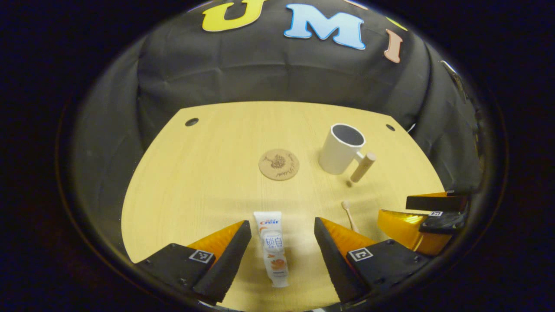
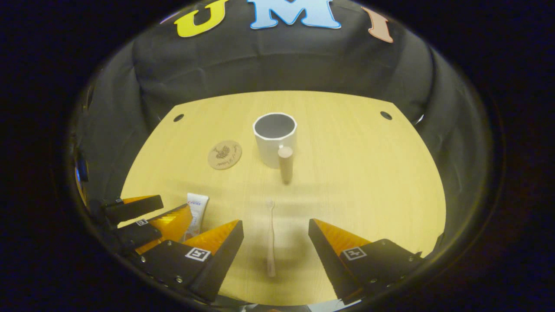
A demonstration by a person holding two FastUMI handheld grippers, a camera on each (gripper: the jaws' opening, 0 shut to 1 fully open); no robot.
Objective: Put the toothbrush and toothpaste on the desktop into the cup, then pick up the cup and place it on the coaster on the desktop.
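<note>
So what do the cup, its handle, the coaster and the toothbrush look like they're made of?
The cup looks like matte white plastic or ceramic: plain and smooth, no strong shine. Its handle seems to be light wood, a tan peg. The coaster looks like cork or thin wood, brown with a dark print. The toothbrush is pale tan, possibly bamboo or plastic.

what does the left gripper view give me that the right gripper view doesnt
Left gripper view: the toothpaste lies full length between the open fingers of the left tool, and the cup has its handle out to the side. Right gripper view: the toothbrush lies full length between the open fingers of the right tool, and the cup's handle points toward the camera. Both: the upright cup, the coaster apart from it, the desktop, and the other tool at the edge.
</note>
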